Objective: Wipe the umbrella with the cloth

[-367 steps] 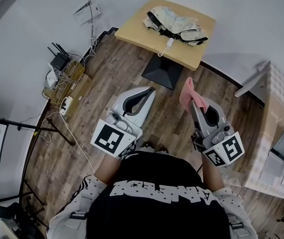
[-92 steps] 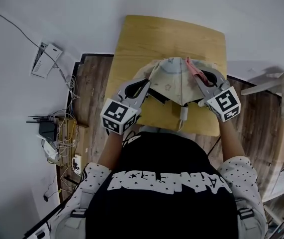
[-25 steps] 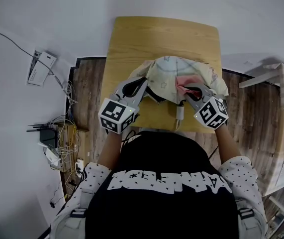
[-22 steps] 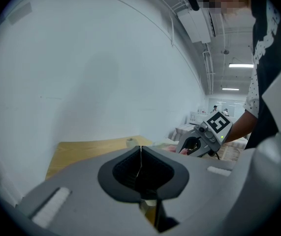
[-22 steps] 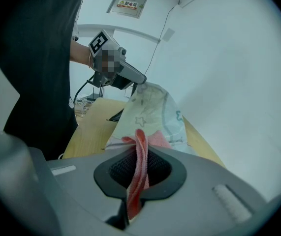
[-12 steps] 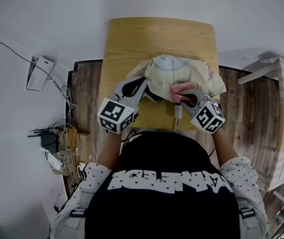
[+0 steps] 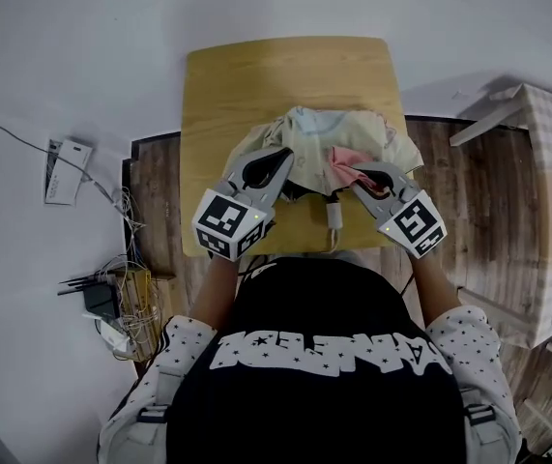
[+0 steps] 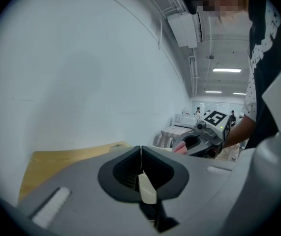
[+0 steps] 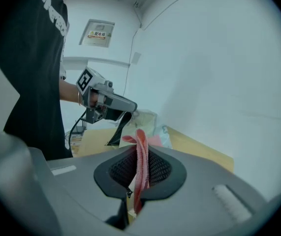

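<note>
Seen from above, a crumpled cream umbrella (image 7: 309, 133) lies on the near half of the wooden counter (image 7: 256, 75). Its white handle (image 7: 334, 218) points toward the person at the near edge. The left gripper (image 7: 288, 153) meets the umbrella's left side. Its fingers (image 8: 81, 178) are pressed together on a cream strip of umbrella fabric, with a black edge showing just below. The right gripper (image 7: 355, 169) is at the umbrella's right side, and its fingers (image 9: 199, 181) pinch the pink cloth (image 7: 343, 158), a fold of which stands up between them. From above, the cloth overlaps the canopy right of centre, between the two grippers. Whether it presses on the fabric cannot be told.
</note>
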A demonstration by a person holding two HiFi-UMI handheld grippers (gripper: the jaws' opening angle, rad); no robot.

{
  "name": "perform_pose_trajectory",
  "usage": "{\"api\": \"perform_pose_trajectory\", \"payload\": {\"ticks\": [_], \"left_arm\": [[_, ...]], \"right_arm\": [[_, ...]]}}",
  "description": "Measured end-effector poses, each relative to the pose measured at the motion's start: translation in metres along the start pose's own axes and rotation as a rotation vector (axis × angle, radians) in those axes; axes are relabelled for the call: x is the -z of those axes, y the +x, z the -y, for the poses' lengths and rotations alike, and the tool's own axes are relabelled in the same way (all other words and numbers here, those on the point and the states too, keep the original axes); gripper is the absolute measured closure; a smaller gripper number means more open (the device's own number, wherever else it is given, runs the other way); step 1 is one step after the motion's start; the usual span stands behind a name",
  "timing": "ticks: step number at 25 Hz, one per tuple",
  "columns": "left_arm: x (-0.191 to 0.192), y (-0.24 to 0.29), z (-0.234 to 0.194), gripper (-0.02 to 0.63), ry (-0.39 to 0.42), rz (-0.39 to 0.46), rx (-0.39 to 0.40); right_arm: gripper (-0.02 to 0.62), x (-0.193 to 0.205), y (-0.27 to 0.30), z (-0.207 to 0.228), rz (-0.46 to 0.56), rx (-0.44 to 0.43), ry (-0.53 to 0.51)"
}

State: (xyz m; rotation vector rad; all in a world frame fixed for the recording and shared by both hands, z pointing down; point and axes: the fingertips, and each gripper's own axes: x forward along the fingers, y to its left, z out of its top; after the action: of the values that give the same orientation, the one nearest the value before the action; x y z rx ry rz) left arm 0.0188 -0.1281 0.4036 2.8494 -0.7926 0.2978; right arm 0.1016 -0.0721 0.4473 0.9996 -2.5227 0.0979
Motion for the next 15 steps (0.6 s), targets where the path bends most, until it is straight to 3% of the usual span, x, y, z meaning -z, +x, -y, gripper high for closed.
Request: {"api": "perform_pose_trajectory", "payload": {"ticks": [15], "left_arm": [[-0.005,0.07,0.074,0.598,0.027,0.001,0.234]], "right_arm": [[0.575,-0.046,-0.045,0.039,0.113,0.211,0.076]]}}
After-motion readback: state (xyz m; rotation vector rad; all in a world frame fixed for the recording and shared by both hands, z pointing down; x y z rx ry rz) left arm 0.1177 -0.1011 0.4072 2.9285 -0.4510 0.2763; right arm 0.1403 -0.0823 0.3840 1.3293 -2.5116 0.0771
